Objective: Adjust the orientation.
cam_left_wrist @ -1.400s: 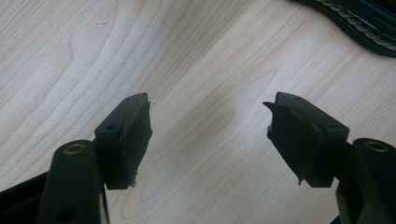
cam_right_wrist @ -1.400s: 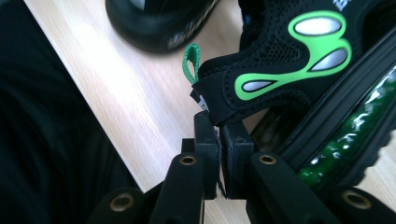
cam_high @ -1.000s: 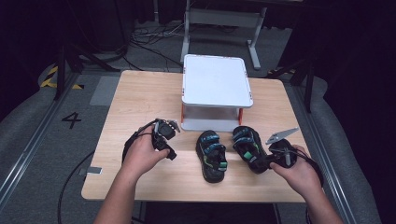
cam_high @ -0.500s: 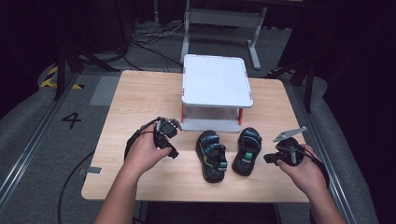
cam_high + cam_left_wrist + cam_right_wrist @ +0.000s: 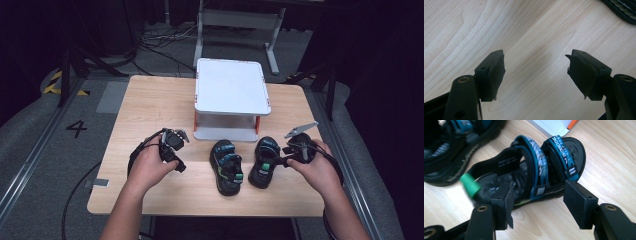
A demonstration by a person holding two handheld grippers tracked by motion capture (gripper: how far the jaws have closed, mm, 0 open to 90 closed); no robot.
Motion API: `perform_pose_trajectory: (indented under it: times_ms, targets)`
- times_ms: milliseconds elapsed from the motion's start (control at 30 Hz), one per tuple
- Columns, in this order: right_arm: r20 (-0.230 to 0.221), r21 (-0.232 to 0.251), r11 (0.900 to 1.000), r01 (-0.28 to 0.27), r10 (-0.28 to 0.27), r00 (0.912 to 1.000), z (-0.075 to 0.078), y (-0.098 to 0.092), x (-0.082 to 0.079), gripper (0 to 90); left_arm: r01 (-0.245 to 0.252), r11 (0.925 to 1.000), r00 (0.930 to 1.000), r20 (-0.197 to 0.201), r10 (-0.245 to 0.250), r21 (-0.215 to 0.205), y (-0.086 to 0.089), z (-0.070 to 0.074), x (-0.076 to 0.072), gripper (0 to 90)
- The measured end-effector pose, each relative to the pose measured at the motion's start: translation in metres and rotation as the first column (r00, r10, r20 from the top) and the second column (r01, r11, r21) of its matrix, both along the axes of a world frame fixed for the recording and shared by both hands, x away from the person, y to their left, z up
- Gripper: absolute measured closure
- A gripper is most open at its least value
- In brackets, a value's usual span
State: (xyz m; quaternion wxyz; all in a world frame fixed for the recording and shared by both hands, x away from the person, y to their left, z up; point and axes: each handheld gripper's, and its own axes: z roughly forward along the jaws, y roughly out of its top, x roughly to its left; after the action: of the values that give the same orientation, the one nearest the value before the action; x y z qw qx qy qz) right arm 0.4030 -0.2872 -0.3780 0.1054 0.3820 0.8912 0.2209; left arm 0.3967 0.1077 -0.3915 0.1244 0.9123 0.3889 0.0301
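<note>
Layout ref = stand [image 5: 232,95], sits on table [image 5: 150,105] at far-centre, edge-on to far side. Two sandals on tabletop just in front of stand, side by side, near each other: left sandal [image 5: 227,167] in front of stand's middle, right sandal [image 5: 264,161] in front of its right corner, w/ toe end toward stand. Left gripper [image 5: 172,145] front-left of stand, apart from left sandal, over bare tabletop; left gripper view: bare wood betw jaws. Right gripper [image 5: 299,145] front-right of stand, just right of right sandal; right gripper view: right sandal [image 5: 541,170] just past jaw tips, stand corner behind it.
</note>
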Motion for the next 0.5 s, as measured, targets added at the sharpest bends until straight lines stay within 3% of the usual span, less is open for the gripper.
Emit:
perform_pose_trajectory:
  times_ms: [133, 233, 267, 367, 500]
  targets:
    - [-0.005, -0.028, 0.999, -0.021, 0.021, 0.9998, -0.004, 0.01, 0.011, 43.0, -0.003, 1.0, 1.0, -0.006, 0.003, 0.002, 0.0, -0.002, 0.0, 29.7]
    - [0.003, -0.086, 0.994, -0.064, 0.065, 0.9979, -0.01, 0.023, 0.02, 45.5, 0.005, 1.0, 1.0, -0.007, -0.005, 0.006, -0.001, -0.002, 0.002, 29.6]
    - [0.004, -0.104, 0.992, -0.073, 0.074, 0.9972, -0.012, 0.026, 0.022, 48.9, 0.005, 1.0, 1.0, -0.006, -0.005, 0.007, -0.001, -0.002, 0.002, 29.6]
    - [-0.008, -0.142, 0.985, -0.099, 0.099, 0.995, -0.014, 0.032, 0.025, 69.7, 0.001, 1.0, 1.0, -0.005, -0.001, -0.001, -0.001, -0.002, 0.003, 29.6]
    - [-0.004, -0.17, 0.975, -0.141, 0.142, 0.9898, -0.011, 0.036, 0.027, 71.7, 0.003, 1.0, 1.0, -0.008, -0.003, -0.004, -0.001, -0.002, 0.004, 29.6]
